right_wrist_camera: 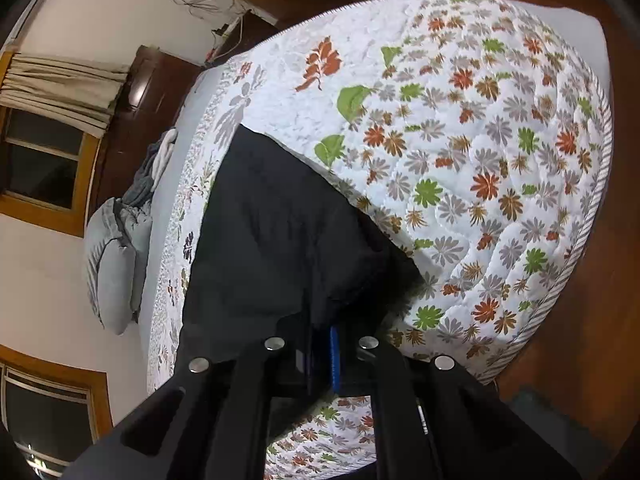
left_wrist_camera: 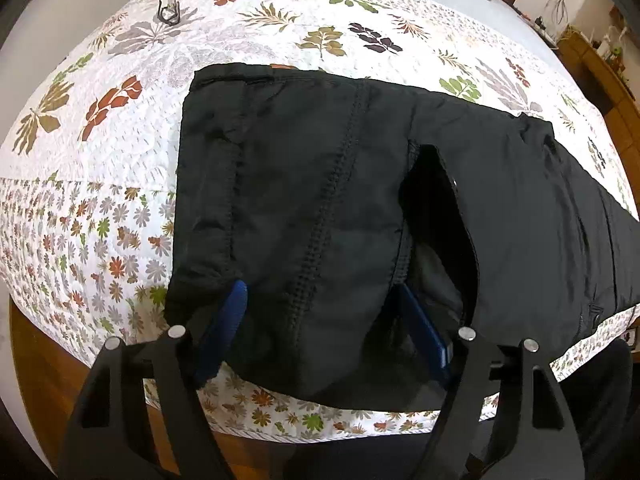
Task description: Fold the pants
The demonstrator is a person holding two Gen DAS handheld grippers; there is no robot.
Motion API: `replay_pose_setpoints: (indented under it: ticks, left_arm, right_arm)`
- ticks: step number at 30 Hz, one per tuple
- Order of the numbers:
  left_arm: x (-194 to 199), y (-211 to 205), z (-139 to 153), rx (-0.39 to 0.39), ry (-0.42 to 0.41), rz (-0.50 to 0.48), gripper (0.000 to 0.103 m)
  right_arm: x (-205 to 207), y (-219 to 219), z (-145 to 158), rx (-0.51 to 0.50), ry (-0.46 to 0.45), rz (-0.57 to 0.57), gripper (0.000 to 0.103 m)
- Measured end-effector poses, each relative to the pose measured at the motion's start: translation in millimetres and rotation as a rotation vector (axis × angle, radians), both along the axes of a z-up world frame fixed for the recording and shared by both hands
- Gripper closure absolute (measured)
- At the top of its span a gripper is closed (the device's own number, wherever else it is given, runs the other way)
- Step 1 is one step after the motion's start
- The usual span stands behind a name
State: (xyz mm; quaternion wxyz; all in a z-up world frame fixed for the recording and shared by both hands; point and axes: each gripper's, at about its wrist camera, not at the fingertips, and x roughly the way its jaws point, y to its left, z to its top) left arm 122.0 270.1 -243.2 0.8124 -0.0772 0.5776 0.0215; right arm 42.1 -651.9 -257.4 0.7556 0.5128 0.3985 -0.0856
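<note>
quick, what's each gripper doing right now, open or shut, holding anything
Left gripper: jaws spread wide around a fold of the black fabric pants; a firm grip cannot be told.
Right gripper: shut on the pants' edge.

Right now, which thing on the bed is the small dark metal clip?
Start at the white floral quilt covering the bed. The small dark metal clip lies alone near its far edge, beyond the black padded pants. It is the only hard wiry item there.
</note>
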Motion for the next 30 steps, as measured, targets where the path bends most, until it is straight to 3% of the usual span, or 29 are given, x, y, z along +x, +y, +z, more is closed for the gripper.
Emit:
replay_pose_setpoints:
  ticks: [2, 4, 5, 6, 8, 12, 14, 18, 21, 25, 30]
  left_arm:
    - [-3, 0, 2, -0.012, -0.013, 0.000, 0.024]
    - [-11, 1, 10, -0.036, -0.053, -0.001, 0.017]
    - [-15, 1, 15, -0.048, -0.074, 0.004, 0.016]
    - [-20, 2, 20, -0.065, -0.097, 0.013, 0.013]
    - [-30, 9, 31, -0.115, -0.149, 0.043, 0.013]
    - [-49, 36, 45, -0.260, -0.234, 0.158, 0.012]
    - [-56, 49, 45, -0.294, -0.248, 0.216, 0.012]
    - [-64, 64, 40, -0.253, -0.255, 0.312, 0.011]
    - [-58, 62, 26, -0.217, -0.193, 0.328, 0.011]
    - [-47, 56, 0, -0.173, -0.095, 0.322, 0.011]
    - [-44, 61, -22, -0.198, -0.049, 0.386, 0.004]
  right_arm:
    - [4, -1, -2, 0.015, -0.003, -0.003, 0.093]
    - [1, 0, 3, 0.019, -0.026, 0.001, 0.079]
    - [-2, 0, 7, 0.022, -0.044, -0.001, 0.061]
    - [-4, 0, 11, 0.020, -0.060, -0.003, 0.050]
    - [-9, 1, 22, -0.006, -0.076, -0.012, 0.045]
    - [-29, -4, 32, -0.014, -0.083, -0.075, 0.045]
    - [-37, -4, 36, -0.018, -0.106, -0.082, 0.046]
    - [-46, 6, 53, -0.067, -0.181, -0.052, 0.048]
    - [-40, 15, 54, -0.076, -0.205, -0.010, 0.047]
    - [-17, 20, 38, -0.038, -0.171, 0.035, 0.047]
    - [-2, 8, 17, -0.021, -0.095, 0.030, 0.051]
